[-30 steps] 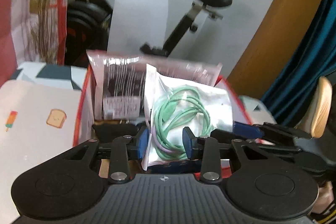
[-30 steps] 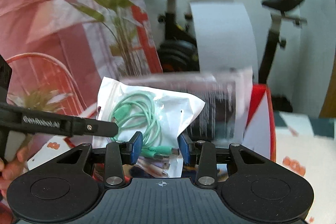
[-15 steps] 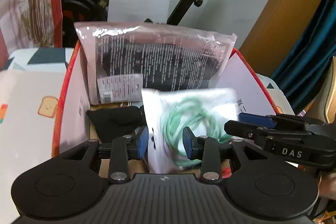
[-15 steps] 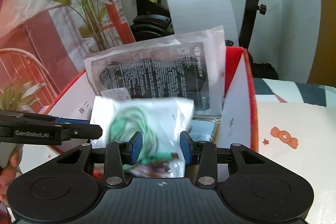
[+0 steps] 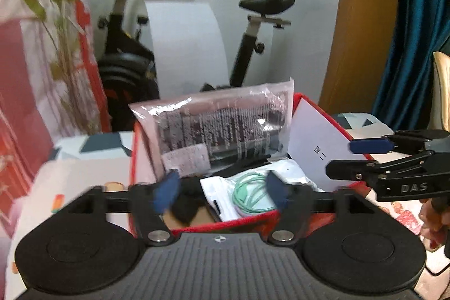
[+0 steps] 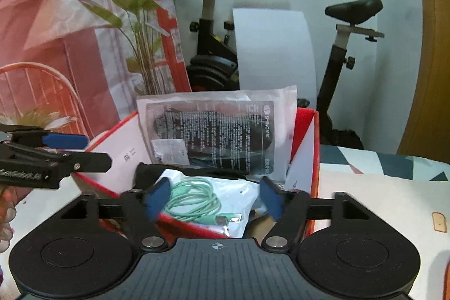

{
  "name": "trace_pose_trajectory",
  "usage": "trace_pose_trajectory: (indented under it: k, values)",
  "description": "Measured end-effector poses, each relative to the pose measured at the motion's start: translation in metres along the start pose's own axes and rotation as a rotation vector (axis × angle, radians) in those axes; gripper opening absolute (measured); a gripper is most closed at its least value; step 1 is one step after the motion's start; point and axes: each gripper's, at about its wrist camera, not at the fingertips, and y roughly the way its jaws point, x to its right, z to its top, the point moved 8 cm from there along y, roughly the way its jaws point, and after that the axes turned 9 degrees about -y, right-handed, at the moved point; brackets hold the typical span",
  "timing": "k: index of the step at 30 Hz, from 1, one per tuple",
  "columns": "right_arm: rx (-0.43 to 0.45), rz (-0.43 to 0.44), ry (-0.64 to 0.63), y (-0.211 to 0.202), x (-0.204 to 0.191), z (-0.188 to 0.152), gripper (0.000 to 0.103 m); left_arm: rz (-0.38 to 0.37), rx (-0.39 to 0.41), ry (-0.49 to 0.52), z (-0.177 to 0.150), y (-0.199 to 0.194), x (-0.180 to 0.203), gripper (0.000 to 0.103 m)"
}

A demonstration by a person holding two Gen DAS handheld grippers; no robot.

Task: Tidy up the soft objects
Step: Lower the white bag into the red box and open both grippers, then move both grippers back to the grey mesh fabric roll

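**Both my grippers open over the red box**

I hold my left gripper [image 5: 222, 189] and my right gripper [image 6: 214, 197] at the near edge of the red box [image 6: 314, 148]. The jaws of both are opening and stand wide. The white pouch with the green cable [image 6: 197, 201] lies inside the box, between the blue pads in each view, but no pad presses on it. It rests flat at the near end of the box, with one corner over the near wall.

Behind it, a large clear bag with dark contents and printed text [image 6: 222, 131] stands upright against the far wall and rises above the rim. A black soft thing [image 5: 185, 201] lies on the left side of the box floor, just beside the pouch. A white card with small print [image 5: 317, 148] leans on the right inner wall.

Beyond the box stands an exercise bike [image 6: 219, 27] with its saddle [image 6: 354, 9], and a curved white sheet [image 6: 272, 49] in front of it. A green plant [image 6: 135, 4] and red-white cloth are on the left. The table cover [image 6: 374, 204] has small cartoon prints.

The left wrist view is blurred, so the bag text is unreadable there. My gripper bodies hide the near part of the box. I cannot tell what the black thing is.
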Motion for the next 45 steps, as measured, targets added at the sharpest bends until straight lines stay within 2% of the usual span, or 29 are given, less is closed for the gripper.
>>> trace_pose_trajectory:
  k: [3, 4, 6, 12, 16, 19, 23, 26, 32, 39, 45]
  values:
    - [0.023, -0.004, 0.002, -0.013, -0.003, -0.003, 0.093, 0.026, 0.034, -0.002, -0.002, -0.016, 0.001, 0.103]
    - [0.023, -0.006, 0.001, -0.017, -0.004, -0.004, 0.099, 0.031, 0.036, -0.003, -0.003, -0.021, 0.002, 0.103]
    - [0.022, -0.005, 0.003, -0.025, -0.008, -0.007, 0.103, 0.034, 0.026, 0.004, -0.006, -0.025, 0.004, 0.103]
    - [0.058, -0.028, 0.005, -0.046, -0.016, -0.013, 0.103, 0.13, 0.014, 0.024, -0.021, -0.039, 0.002, 0.103]
    - [0.072, -0.038, 0.041, -0.054, -0.016, -0.021, 0.103, 0.148, 0.04, 0.01, -0.028, -0.055, -0.001, 0.103]
    - [0.073, -0.077, 0.07, -0.059, -0.014, -0.029, 0.103, 0.164, 0.053, -0.021, -0.035, -0.066, -0.006, 0.103]
    - [0.083, -0.066, 0.108, -0.064, -0.016, -0.04, 0.103, 0.184, 0.067, -0.061, -0.046, -0.079, -0.014, 0.103]
    - [0.083, -0.075, 0.102, -0.067, -0.021, -0.048, 0.103, 0.215, 0.054, -0.078, -0.057, -0.085, -0.02, 0.103]
    - [0.09, -0.089, 0.072, -0.071, -0.031, -0.065, 0.103, 0.271, 0.089, -0.08, -0.078, -0.102, -0.027, 0.103]
    - [0.035, -0.076, 0.058, -0.069, -0.046, -0.093, 0.103, 0.269, 0.08, -0.118, -0.099, -0.106, -0.031, 0.103]
    - [-0.006, -0.08, 0.08, -0.066, -0.053, -0.115, 0.103, 0.266, 0.042, -0.131, -0.119, -0.103, -0.031, 0.103]
